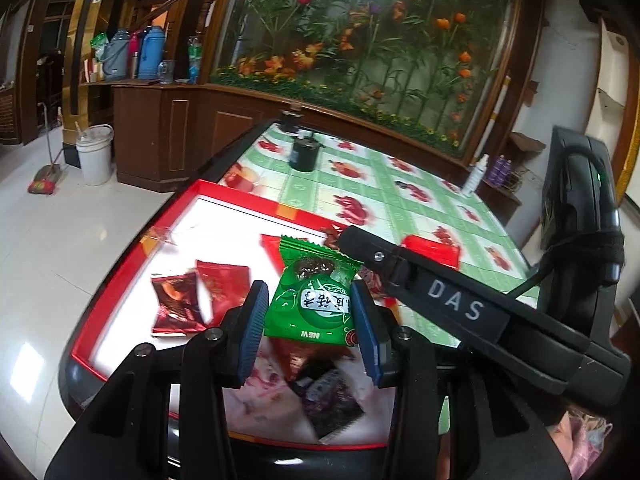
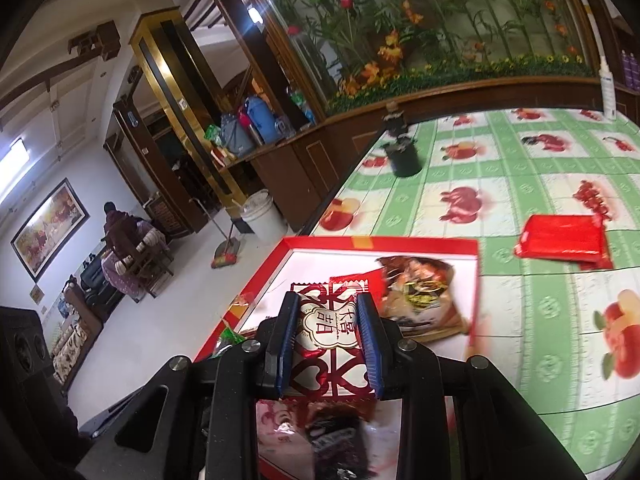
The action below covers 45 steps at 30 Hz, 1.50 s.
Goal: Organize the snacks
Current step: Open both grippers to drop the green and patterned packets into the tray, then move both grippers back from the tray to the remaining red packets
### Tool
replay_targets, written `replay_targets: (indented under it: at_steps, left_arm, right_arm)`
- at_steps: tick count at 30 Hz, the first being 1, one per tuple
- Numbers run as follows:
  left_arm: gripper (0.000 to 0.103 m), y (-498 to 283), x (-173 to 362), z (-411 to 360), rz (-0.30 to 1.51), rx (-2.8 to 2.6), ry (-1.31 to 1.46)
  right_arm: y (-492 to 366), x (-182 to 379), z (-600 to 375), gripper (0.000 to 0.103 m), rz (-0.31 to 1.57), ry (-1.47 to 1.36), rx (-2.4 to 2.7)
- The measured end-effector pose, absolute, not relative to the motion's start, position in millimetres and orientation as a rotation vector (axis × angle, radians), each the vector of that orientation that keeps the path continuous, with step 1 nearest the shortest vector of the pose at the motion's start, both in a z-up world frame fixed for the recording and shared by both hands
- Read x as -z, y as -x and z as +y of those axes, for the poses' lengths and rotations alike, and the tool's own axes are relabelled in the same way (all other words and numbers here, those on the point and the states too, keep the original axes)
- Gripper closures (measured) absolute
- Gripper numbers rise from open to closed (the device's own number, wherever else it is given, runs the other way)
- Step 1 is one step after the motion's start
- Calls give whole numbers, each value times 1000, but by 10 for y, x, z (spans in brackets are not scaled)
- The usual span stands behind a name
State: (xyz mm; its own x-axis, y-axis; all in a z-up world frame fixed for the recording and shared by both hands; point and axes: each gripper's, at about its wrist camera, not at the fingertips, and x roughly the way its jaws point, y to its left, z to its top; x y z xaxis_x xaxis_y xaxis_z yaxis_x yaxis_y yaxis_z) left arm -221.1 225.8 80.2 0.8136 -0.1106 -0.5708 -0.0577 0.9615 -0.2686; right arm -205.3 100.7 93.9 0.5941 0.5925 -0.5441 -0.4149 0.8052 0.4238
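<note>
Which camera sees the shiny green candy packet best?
The left wrist view. The shiny green candy packet sits right in the middle there, clamped between the left gripper pads, with its white label readable. The right wrist view shows only a small green corner at the red tray's left edge.

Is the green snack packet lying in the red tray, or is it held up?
Held up. The green snack packet sits clamped between the left gripper's blue pads, above the red tray, where other packets lie flat.
</note>
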Motion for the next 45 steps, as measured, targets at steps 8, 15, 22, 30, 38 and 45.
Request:
replay_targets:
  at_steps: [8,15,22,30,38,45]
  left_arm:
    - [63,2069,-691,2413,652,-15,271]
    - [62,2004,-565,2458,694,-33,261]
    - [40,2011,-560,2481,699,-78,255]
    - [37,2168,-697,2444,642,-151,192]
    - [25,2465,-1003,1975,528,-68,66]
    - [20,2555,-1107,1367,521,98,-8]
  right_arm:
    - [1908,-848,1374,73,771,-213,-558]
    - [1839,-674,1488,72,794,-170,-520]
    - [1819,-636,1453,65,801,-155,-490]
    - [1891,-881,990,51,703,-198,-450]
    - [1914,-1040,-82,42,620,-304,-312]
    - [1959,-951,-1389,41,594,-485,-129]
